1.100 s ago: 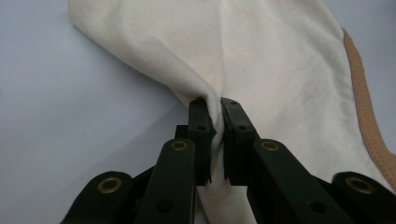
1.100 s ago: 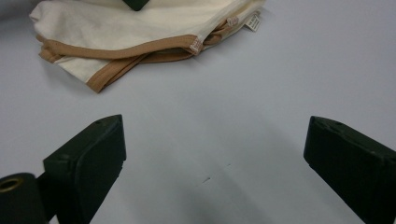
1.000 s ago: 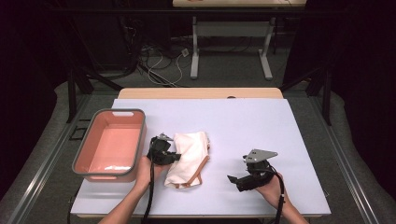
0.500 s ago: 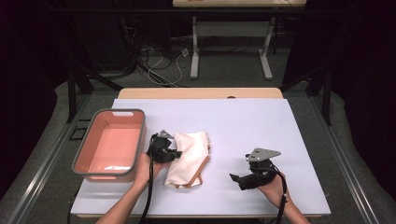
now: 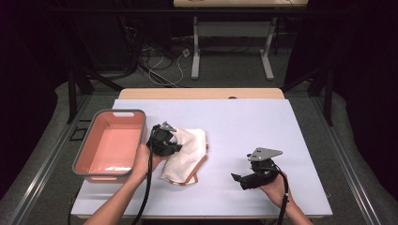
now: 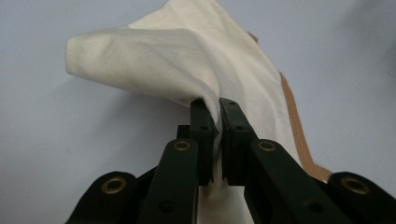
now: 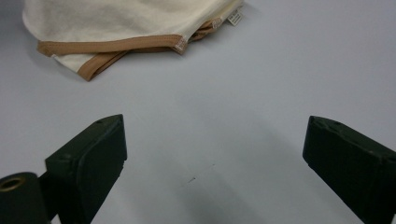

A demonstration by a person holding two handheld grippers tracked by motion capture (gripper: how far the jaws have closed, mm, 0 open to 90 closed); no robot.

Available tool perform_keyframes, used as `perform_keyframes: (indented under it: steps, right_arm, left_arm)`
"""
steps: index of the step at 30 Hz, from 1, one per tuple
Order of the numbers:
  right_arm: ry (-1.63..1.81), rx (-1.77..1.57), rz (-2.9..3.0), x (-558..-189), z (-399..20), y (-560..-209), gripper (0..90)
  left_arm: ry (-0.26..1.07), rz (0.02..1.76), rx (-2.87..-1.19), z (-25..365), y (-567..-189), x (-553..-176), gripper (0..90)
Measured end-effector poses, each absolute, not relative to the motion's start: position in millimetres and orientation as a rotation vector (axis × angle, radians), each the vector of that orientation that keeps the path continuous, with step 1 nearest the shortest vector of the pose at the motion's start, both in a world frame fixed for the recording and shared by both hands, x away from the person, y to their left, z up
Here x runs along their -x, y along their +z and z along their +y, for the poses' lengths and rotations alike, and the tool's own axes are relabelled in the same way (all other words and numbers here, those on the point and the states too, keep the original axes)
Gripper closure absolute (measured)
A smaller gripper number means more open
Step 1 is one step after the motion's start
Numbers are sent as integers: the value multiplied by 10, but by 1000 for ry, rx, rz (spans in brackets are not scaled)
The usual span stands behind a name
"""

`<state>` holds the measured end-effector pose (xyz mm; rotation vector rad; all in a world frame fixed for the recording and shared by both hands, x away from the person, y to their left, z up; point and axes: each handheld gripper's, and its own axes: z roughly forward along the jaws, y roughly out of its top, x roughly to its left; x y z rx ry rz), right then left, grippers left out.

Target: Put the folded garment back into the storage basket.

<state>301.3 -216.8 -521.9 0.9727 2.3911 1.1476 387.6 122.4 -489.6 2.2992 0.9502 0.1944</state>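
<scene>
A cream cloth with tan trim (image 5: 187,154) lies crumpled on the white table top (image 5: 244,122), left of centre. My left gripper (image 5: 174,146) is shut on the cloth's left edge and holds a fold of it raised off the table. In the left gripper view the two black jaws pinch the cream fabric (image 6: 187,60) between their tips (image 6: 214,108). My right gripper (image 5: 238,178) rests low near the front right, jaws spread wide with nothing between them. Its own view shows the cloth's trimmed edge (image 7: 116,44) lying farther off.
A pink tub with a grey rim (image 5: 112,145) stands on the table's left side, close beside my left hand. A bare wooden strip (image 5: 202,93) runs along the table's far edge. Beyond it are table legs and cables on the floor.
My left gripper has risen, lifting the pinched edge of the cloth with it. The right gripper has stayed where it was.
</scene>
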Motion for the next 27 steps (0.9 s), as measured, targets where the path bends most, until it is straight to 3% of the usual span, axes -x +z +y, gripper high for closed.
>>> perform_keyframes:
  steps: [27]
  right_arm:
    - [1144,-960,2401,-3006,-2158,-5235,56]
  left_arm:
    - [305,757,-2572,1192,-4353,-4046,858]
